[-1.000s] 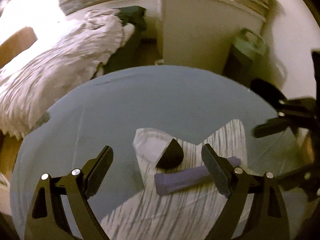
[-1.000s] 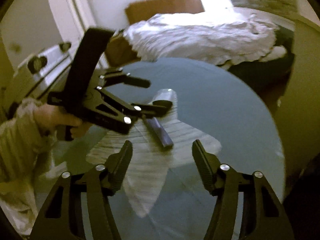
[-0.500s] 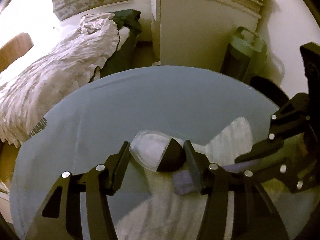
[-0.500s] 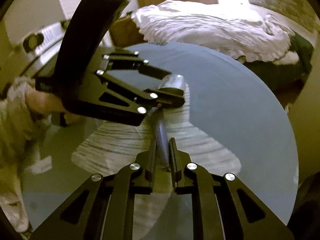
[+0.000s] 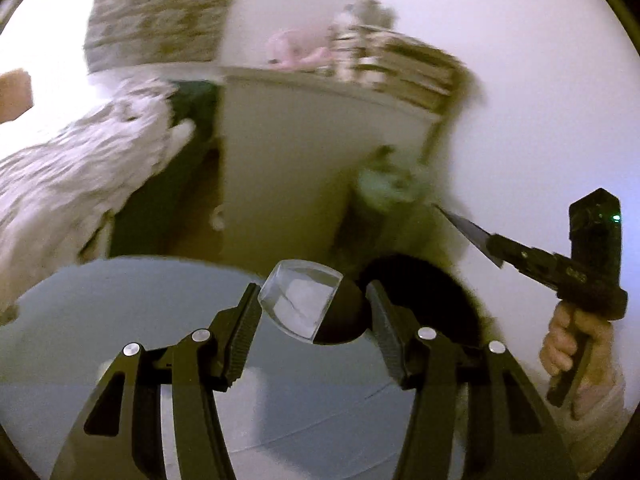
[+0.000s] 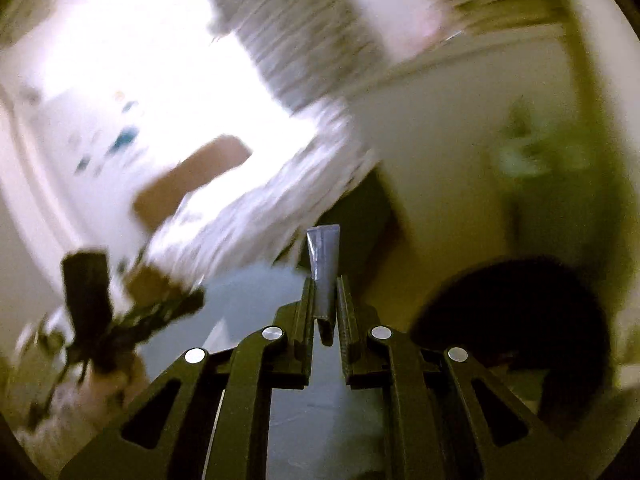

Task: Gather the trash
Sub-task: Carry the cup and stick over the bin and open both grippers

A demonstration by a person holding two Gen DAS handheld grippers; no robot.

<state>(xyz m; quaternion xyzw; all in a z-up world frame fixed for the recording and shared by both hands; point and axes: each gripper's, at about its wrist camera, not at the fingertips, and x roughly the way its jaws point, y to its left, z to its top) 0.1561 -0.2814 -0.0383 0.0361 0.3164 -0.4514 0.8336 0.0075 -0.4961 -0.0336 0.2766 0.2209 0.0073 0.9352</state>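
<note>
Grippers: you hold two, left gripper (image 5: 312, 312) and right gripper (image 6: 324, 300)
Trash: two pieces; one clear container (image 5: 302, 304); one purple tube (image 6: 324, 260)
Furniture: one round table (image 5: 100, 320); one far cabinet (image 5: 312, 140); one bed (image 5: 80, 160) at left

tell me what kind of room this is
Most likely a bedroom. A bed with rumpled white bedding runs along the left, a pale cabinet with stacked items on top stands against the wall, and a round blue table sits in front.
</note>
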